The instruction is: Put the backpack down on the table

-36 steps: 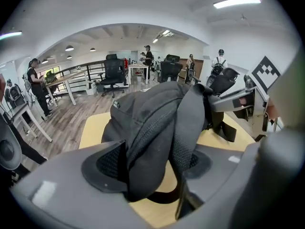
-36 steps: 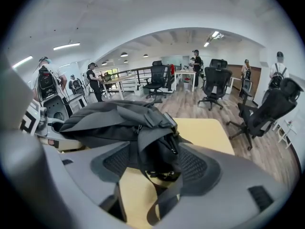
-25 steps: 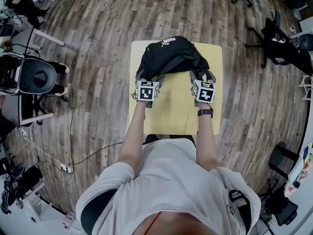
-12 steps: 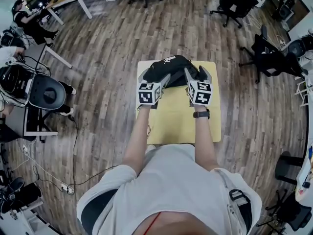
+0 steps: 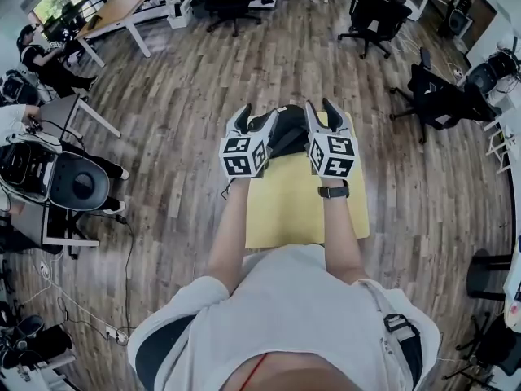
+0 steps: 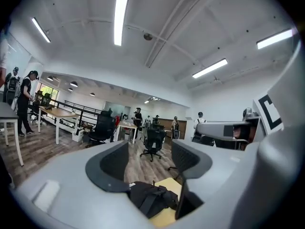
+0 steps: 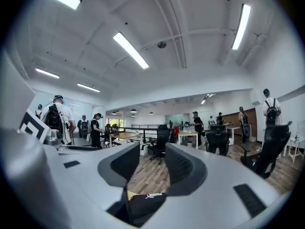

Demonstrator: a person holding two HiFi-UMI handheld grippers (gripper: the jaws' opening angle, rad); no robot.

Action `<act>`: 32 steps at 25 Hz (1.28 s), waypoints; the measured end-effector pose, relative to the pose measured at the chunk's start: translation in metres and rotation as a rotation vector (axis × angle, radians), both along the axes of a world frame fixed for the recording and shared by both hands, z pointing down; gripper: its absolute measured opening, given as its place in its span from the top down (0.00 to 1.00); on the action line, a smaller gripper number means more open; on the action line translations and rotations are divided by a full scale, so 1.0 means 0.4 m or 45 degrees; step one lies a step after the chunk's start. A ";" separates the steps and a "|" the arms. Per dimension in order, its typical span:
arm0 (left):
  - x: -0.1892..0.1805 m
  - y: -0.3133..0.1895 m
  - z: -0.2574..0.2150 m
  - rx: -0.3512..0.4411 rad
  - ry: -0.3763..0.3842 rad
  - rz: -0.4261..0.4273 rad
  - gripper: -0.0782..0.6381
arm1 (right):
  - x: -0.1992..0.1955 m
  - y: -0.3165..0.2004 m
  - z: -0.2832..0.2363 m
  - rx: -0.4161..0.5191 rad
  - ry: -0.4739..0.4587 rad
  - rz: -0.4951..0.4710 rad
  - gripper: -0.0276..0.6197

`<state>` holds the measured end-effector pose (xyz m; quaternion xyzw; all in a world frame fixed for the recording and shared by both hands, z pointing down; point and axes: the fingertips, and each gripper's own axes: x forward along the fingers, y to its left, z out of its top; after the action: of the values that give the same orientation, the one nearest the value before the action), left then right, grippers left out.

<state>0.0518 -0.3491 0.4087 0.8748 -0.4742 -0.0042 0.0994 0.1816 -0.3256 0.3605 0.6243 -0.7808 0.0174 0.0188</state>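
Note:
The black backpack (image 5: 286, 130) lies on the far end of the yellow table (image 5: 301, 210), with nothing holding it. Both grippers hover well above it, pointing level out into the room. My left gripper (image 5: 256, 117) is open and its jaws are closing on empty air. My right gripper (image 5: 320, 107) is likewise open and closing, with nothing between its pads. In the left gripper view, the backpack (image 6: 150, 197) and a corner of the table (image 6: 169, 185) show far below the left gripper (image 6: 150, 159). Below the right gripper (image 7: 152, 168) in its own view, the backpack (image 7: 145, 204) peeks out.
Wood floor surrounds the small table. Black office chairs (image 5: 370, 15) stand at the back and right (image 5: 440, 96). A long desk (image 5: 122, 6) stands at the back left, where a person (image 5: 41, 51) sits. A round black chair (image 5: 69, 177) stands at left. Several people stand across the room (image 7: 57, 120).
Both grippers have risen from the backpack's sides to high above it and tipped level. Their jaws have narrowed. The backpack stays on the table.

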 end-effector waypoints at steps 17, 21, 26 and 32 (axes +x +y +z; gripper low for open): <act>-0.002 0.053 -0.095 0.185 -0.092 -0.109 0.85 | 0.001 0.078 -0.064 0.097 0.057 0.082 0.94; -0.007 0.051 -0.096 0.194 -0.089 -0.125 0.87 | 0.009 0.078 -0.068 0.103 0.063 0.093 0.94; 0.001 0.046 -0.103 0.205 -0.087 -0.121 0.87 | 0.011 0.071 -0.062 0.090 0.054 0.085 0.94; 0.012 0.047 -0.088 0.194 -0.091 -0.112 0.87 | 0.017 0.071 -0.047 0.077 0.051 0.083 0.94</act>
<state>0.0566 -0.3304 0.3733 0.8577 -0.5138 -0.0135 0.0153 0.1883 -0.2974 0.3416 0.6498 -0.7598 -0.0181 0.0148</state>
